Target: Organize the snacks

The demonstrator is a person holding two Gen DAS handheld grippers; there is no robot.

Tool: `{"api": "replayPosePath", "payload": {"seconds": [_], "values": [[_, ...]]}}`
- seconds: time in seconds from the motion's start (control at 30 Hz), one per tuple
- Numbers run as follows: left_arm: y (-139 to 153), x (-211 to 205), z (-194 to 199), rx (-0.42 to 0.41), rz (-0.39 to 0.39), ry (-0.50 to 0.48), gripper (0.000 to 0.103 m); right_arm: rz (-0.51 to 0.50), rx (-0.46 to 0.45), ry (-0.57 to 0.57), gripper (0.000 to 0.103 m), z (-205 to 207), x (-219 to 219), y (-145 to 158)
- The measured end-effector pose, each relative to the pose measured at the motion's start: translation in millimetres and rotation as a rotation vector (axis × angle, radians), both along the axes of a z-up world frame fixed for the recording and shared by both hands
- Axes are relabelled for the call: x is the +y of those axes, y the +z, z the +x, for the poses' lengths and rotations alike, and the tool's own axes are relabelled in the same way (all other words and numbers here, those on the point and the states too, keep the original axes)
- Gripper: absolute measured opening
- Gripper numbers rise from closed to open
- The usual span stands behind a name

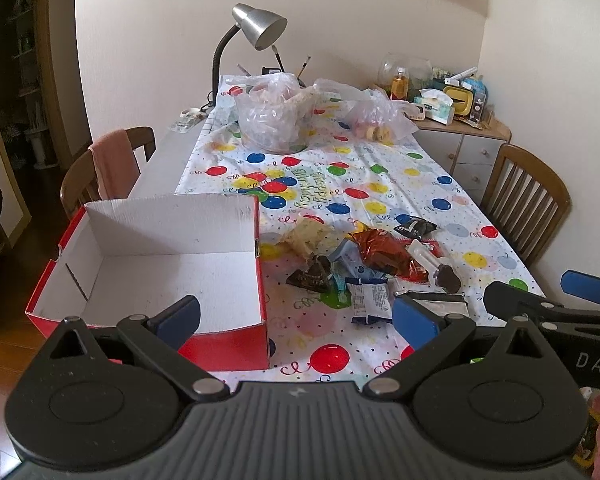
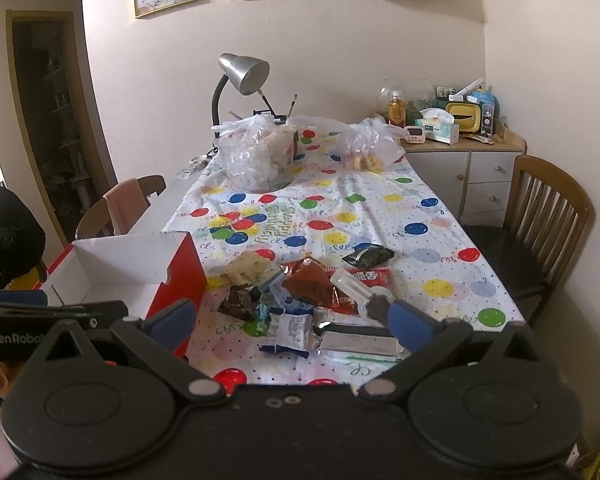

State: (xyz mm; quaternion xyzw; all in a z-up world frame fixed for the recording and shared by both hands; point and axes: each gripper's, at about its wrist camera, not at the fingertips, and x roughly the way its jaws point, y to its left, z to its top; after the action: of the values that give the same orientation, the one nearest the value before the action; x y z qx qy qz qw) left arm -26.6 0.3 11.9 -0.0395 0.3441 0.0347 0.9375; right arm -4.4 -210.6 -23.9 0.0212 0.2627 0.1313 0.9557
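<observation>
An empty red box with a white inside sits at the table's near left corner. Right of it lies a heap of snack packets: a red-brown bag, a pale yellow packet, a black packet, a dark wrapper, a white and blue packet and a silver packet. My left gripper hovers open over the box's near right corner. My right gripper hovers open just before the heap. Both hold nothing.
A balloon-print cloth covers the table. Two clear plastic bags and a silver desk lamp stand at the far end. Wooden chairs flank the table. A cluttered cabinet is at the back right.
</observation>
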Motion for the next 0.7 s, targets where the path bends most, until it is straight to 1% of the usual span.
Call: {"api": "replayPosePath", "payload": {"seconds": [0.7], "values": [[0.3,1.0,-0.5,0.002,0.005,0.001,0.103,0.007,0.009,-0.001,0.103,-0.5,0.2,0.2]]}}
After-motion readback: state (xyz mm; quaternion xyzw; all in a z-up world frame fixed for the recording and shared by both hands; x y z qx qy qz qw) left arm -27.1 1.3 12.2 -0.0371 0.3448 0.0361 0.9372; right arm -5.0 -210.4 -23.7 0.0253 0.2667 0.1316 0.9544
